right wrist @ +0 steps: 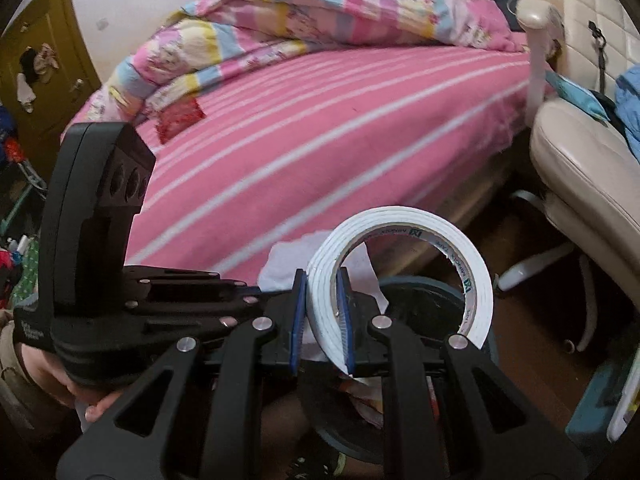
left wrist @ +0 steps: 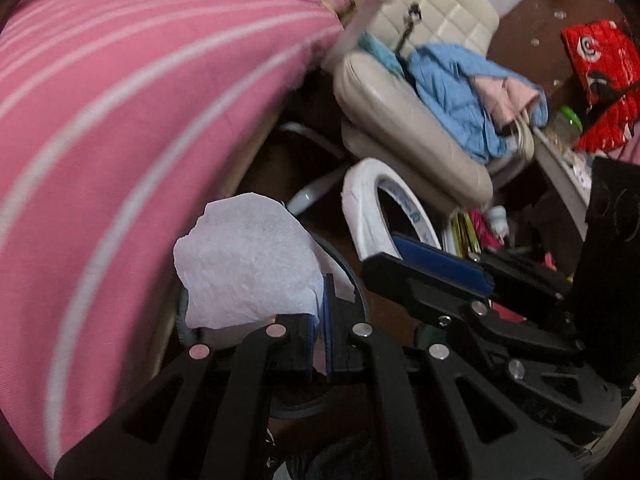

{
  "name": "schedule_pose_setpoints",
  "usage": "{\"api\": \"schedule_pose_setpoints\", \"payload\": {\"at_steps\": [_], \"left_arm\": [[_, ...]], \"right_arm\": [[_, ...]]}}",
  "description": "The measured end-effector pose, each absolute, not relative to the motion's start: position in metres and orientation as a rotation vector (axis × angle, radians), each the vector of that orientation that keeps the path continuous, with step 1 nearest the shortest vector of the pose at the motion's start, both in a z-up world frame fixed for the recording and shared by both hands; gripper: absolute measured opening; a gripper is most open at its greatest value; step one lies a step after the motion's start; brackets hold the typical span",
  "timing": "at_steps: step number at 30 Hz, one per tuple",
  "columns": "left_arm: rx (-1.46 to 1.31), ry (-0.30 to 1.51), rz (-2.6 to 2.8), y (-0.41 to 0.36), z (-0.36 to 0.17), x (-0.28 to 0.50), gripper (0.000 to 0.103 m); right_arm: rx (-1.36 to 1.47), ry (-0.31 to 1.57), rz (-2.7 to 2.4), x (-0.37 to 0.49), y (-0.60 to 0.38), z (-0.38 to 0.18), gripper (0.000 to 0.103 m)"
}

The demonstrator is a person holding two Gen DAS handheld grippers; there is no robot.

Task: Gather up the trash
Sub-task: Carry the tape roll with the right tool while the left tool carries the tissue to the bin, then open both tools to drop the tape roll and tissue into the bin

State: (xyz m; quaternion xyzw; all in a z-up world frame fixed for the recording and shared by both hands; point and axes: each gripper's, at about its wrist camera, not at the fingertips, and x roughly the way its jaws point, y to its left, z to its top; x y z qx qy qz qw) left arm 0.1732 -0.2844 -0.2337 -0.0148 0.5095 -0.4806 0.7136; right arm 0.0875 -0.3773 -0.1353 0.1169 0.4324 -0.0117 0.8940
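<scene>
My left gripper (left wrist: pixel 320 320) is shut on a crumpled white tissue (left wrist: pixel 248 264), which sticks up and to the left of the pads. My right gripper (right wrist: pixel 322 292) is shut on the rim of a white roll of tape (right wrist: pixel 400 220), which stands upright between the blue pads. Both grippers hang side by side above a round dark bin (right wrist: pixel 432 284) on the floor beside the bed. In the left wrist view the right gripper (left wrist: pixel 394 248) and its tape roll (left wrist: pixel 364 200) lie to the right, with the bin's rim (left wrist: pixel 348 268) curving behind the tissue. In the right wrist view the left gripper (right wrist: pixel 256 294) comes in from the left with the tissue (right wrist: pixel 288 260).
A bed with a pink striped sheet (right wrist: pixel 320 128) and a rumpled quilt (right wrist: pixel 280 20) fills the left and the back. A cream office chair (left wrist: pixel 404 120) piled with blue clothes (left wrist: pixel 452 88) stands to the right on a dark wooden floor. A red bag (left wrist: pixel 604 76) sits at the far right. A person's hand (right wrist: pixel 60 376) holds the left gripper.
</scene>
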Motion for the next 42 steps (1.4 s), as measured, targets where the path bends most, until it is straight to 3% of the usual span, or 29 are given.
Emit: {"api": "schedule_pose_setpoints", "payload": {"at_steps": [14,25,29,38,42], "left_arm": [[0.081,1.328,-1.055,-0.326,-0.304,0.170,0.003],[0.101,1.384,-1.022,-0.340,-0.325,0.170,0.004],[0.114,1.406,-0.990,-0.343,-0.330,0.172,0.009],[0.109,1.428,-0.913,-0.332,-0.333,0.180,0.045],[0.112,1.407,-0.914,-0.332,-0.326,0.180,0.052]], "right_arm": [[0.317,1.082,-0.102,0.087,-0.421,-0.200,0.016],[0.349,1.168,-0.108,0.088,-0.430,-0.227,0.016],[0.350,1.201,-0.108,0.090,-0.429,-0.233,0.016],[0.397,1.276,-0.174,0.091,-0.435,-0.249,0.018],[0.412,1.271,-0.204,0.088,-0.439,-0.249,0.018]]}}
